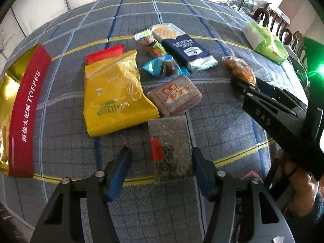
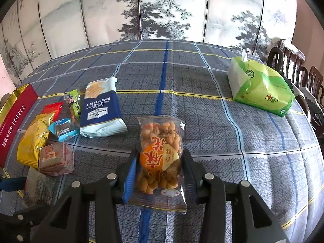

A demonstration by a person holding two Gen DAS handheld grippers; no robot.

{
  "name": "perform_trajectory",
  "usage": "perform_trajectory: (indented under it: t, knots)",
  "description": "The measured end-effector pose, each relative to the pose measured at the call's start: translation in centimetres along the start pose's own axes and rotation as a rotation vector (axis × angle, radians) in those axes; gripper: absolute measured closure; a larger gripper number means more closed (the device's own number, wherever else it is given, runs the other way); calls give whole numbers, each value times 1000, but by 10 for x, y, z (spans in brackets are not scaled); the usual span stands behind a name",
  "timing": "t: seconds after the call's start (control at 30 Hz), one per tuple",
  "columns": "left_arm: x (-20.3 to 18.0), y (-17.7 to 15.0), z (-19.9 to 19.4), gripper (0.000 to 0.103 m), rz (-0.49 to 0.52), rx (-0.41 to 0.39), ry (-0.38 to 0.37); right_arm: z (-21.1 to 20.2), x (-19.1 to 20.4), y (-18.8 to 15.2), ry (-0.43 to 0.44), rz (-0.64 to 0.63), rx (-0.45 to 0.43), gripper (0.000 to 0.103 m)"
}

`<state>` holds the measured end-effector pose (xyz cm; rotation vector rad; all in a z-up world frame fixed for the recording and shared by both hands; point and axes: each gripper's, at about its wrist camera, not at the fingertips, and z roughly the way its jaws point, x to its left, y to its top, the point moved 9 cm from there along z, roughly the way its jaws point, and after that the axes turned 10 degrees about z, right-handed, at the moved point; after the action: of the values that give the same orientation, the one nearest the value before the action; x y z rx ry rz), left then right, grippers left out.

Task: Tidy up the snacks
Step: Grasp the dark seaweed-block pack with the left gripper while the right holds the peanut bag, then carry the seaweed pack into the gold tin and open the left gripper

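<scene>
A dark grey speckled packet (image 1: 172, 141) with a red label lies flat between the fingers of my left gripper (image 1: 161, 158). The right pad is at its edge and the left pad stands clear of it, so the gripper is open. My right gripper (image 2: 160, 166) is shut on a clear bag of golden fried twists (image 2: 160, 141), which it holds just over the checked cloth. The left wrist view shows the same bag (image 1: 237, 65) at the right. Other snacks are grouped at the left: a yellow bag (image 1: 113, 93), a pink-brown block (image 1: 176, 95), a blue cracker pack (image 1: 186, 50) and a teal wrapper (image 1: 160, 65).
A long red and gold toffee box (image 1: 26, 109) lies at the far left. A green tissue pack (image 2: 261, 87) sits at the back right of the table. Wooden chairs (image 2: 303, 77) stand past the right edge, and a painted folding screen (image 2: 162, 10) closes the back.
</scene>
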<state>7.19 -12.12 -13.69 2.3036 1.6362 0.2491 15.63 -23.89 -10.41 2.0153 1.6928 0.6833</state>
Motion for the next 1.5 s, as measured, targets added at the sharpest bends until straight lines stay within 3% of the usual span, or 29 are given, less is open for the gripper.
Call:
perform_trajectory:
  t: [0.07, 0.23, 0.8, 1.17, 1.5]
  knots:
    - [-1, 0, 0, 52, 2, -1, -1, 0, 0, 0, 1, 1, 0, 59]
    - [-3, 1, -1, 71, 16, -9, -6, 0, 0, 0, 1, 1, 0, 59]
    - [-8, -25, -20, 71, 100, -9, -49, -1, 0, -1, 0, -2, -1, 59]
    - [-1, -22, -55, 71, 136, -88, -26, -1, 0, -2, 0, -2, -1, 59]
    - [33, -6, -85, 71, 85, -163, 6, -1, 0, -2, 0, -2, -1, 59]
